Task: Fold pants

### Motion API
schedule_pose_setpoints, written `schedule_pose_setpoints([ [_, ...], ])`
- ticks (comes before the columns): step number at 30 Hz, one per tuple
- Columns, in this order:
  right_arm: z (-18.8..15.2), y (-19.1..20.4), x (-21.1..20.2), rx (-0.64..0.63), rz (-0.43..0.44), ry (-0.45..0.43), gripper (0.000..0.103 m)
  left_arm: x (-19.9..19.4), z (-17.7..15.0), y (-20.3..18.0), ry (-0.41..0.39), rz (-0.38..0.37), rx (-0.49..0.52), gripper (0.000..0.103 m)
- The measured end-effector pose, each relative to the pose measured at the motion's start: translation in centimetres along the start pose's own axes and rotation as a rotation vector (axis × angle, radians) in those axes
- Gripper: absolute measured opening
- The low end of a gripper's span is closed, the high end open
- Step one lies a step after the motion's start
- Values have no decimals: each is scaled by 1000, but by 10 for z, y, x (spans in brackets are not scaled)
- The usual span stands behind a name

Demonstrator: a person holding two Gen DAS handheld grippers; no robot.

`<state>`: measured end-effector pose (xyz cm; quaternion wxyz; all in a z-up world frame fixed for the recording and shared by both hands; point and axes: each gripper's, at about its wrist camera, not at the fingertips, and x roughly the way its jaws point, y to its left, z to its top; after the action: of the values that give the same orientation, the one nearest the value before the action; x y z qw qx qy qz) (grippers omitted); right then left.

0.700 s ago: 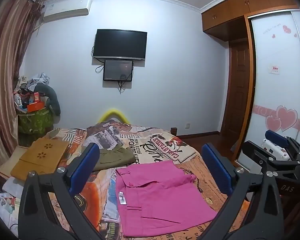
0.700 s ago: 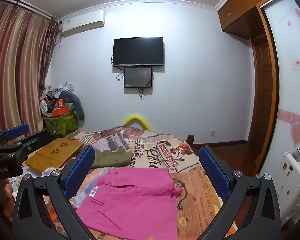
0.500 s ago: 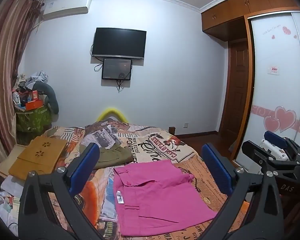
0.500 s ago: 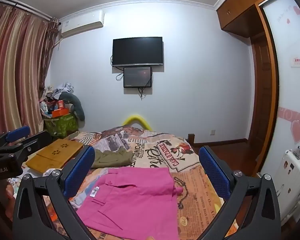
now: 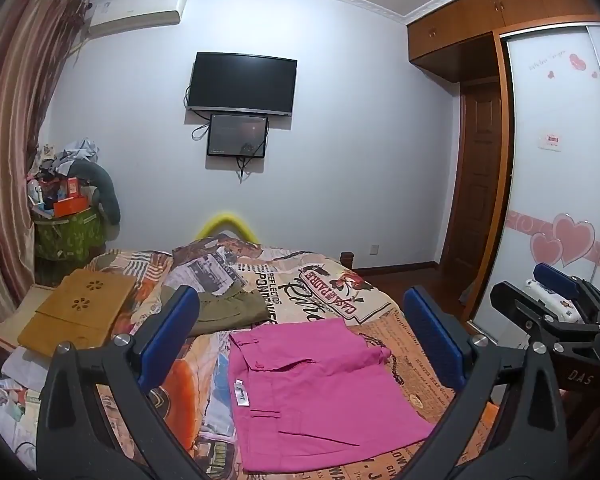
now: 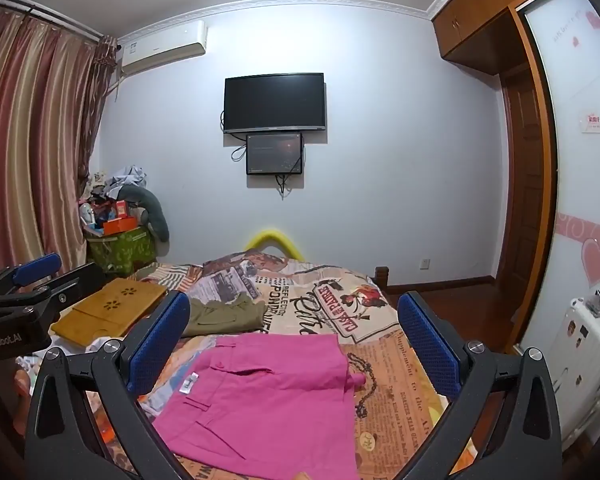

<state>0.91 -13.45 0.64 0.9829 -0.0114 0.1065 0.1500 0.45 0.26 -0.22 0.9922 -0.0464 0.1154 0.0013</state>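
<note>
Centrally, a bed (image 5: 380, 308) fills the lower half of both views, covered by a quilt printed with newspaper text and poster graphics. Behind it stands a plain pale wall carrying 2 dark screens: a wall-mounted television (image 5: 242, 83) and a smaller monitor (image 5: 237, 135) directly beneath it, with loose cables hanging below. An air conditioner (image 6: 162, 50) sits high on the wall near striped curtains (image 6: 24, 152). A wooden wardrobe with sliding doors bearing pink heart decals (image 5: 560, 236) lines the right side.

The pink pants (image 5: 312, 392) lie flat on the near part of the quilt, already folded into a compact rectangle of smooth woven cloth, with a white label at the waistband. An olive-green garment (image 5: 230, 310) lies folded just beyond them. A flat wooden board with flower cut-outs (image 5: 78, 314) rests at the left edge of the bed. A green bin heaped with clutter (image 5: 68, 232) stands in the corner.

The left gripper (image 5: 300, 344) and the right gripper (image 6: 294, 344) both hold their blue textured pads spread wide with nothing between them, above the pants.
</note>
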Motion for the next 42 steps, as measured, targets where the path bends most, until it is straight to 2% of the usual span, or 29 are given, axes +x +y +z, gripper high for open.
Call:
schedule_pose_setpoints([
  [42,0,5,3,21,8,17,103,6,1,-2,20,-16,23,103],
])
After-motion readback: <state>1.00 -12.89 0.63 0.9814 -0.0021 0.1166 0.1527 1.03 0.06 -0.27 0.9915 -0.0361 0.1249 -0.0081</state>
